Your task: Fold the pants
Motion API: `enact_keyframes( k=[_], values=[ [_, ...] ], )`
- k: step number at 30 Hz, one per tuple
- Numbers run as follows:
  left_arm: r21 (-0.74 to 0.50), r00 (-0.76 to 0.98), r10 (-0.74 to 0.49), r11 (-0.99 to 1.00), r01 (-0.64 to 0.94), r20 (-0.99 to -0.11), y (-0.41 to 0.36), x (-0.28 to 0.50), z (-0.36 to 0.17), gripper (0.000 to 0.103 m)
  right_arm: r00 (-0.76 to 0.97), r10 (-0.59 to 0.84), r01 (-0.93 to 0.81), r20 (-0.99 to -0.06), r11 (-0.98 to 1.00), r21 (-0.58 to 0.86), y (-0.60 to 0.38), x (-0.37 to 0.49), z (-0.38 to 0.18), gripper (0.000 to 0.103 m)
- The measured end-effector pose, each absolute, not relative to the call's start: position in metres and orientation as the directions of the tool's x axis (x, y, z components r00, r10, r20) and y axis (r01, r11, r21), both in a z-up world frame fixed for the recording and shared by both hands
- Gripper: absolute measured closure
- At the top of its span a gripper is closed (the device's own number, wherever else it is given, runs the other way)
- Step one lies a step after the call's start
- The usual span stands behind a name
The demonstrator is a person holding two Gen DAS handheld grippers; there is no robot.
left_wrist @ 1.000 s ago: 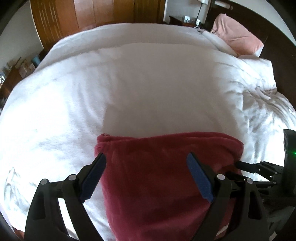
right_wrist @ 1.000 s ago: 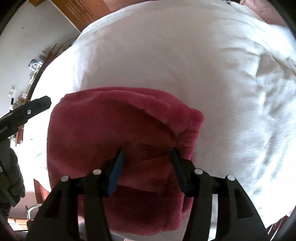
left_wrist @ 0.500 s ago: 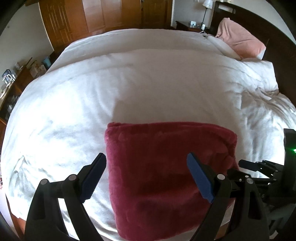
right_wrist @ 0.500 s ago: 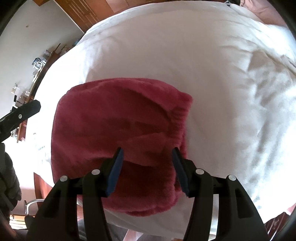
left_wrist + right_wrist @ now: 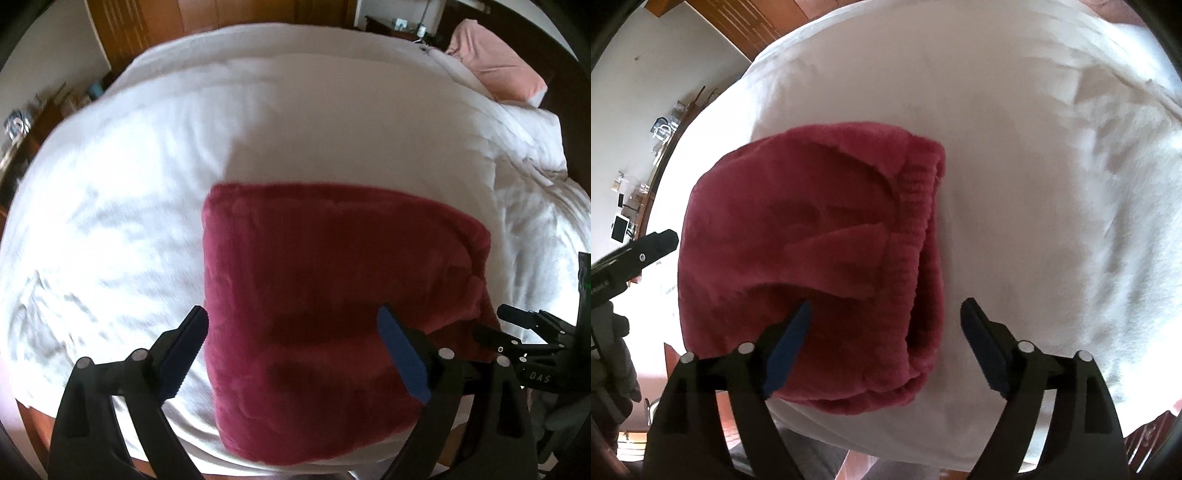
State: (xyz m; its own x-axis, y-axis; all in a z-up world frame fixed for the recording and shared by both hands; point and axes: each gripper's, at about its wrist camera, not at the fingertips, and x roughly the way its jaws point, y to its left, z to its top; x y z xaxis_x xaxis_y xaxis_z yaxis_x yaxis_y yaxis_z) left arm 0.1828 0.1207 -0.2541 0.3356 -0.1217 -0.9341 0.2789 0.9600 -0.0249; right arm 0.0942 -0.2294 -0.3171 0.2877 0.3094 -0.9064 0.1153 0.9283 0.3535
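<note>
The dark red fleece pants (image 5: 332, 295) lie folded into a thick rectangle near the front edge of the white bed (image 5: 295, 129). In the right wrist view the pants (image 5: 798, 229) show their ribbed waistband (image 5: 916, 240) along the right side. My left gripper (image 5: 291, 317) hovers over the bundle's near half, its jaws opening, pads clear of the cloth. My right gripper (image 5: 886, 306) hangs over the waistband end, jaws opening wide, with fabric below them but not pinched. Each gripper shows at the edge of the other's view: the right gripper (image 5: 517, 332), the left gripper (image 5: 646, 251).
A pink pillow (image 5: 495, 70) and rumpled duvet lie at the bed's far right. Wooden wardrobe doors (image 5: 221, 22) and a nightstand (image 5: 399, 26) stand behind. A cluttered dresser (image 5: 635, 206) runs along the left wall. The bed's front edge and floor (image 5: 857, 461) are just below the grippers.
Both grippers have drawn back toward the bed's near edge, so more of the folded pants shows. The right jaws have spread from half open to wide. The pants lie flatter.
</note>
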Motion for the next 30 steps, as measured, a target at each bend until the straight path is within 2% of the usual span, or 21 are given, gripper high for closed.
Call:
enact_keyframes(
  k=[10, 15, 18, 30],
  values=[
    [-0.23, 0.21, -0.251, 0.966, 0.122, -0.945, 0.168, 0.191, -0.293, 0.009, 0.238, 0.418, 0.221, -0.877, 0.855, 0.468, -0.251, 0.102, -0.348, 0.014],
    [-0.308, 0.154, -0.32, 0.946, 0.097, -0.935, 0.188, 0.2, -0.311, 0.007, 0.215, 0.456, 0.246, -0.863, 0.83, 0.5, -0.254, 0.107, -0.36, 0.014],
    [-0.359, 0.108, -0.367, 0.93, 0.083, -0.924, 0.195, 0.207, -0.325, 0.006, 0.205, 0.463, 0.261, -0.862, 0.823, 0.505, -0.259, 0.11, -0.367, 0.008],
    [-0.493, -0.022, -0.492, 0.869, 0.041, -0.87, 0.201, 0.232, -0.355, 0.005, 0.165, 0.561, 0.318, -0.811, 0.748, 0.582, -0.276, 0.119, -0.396, 0.005]
  ],
)
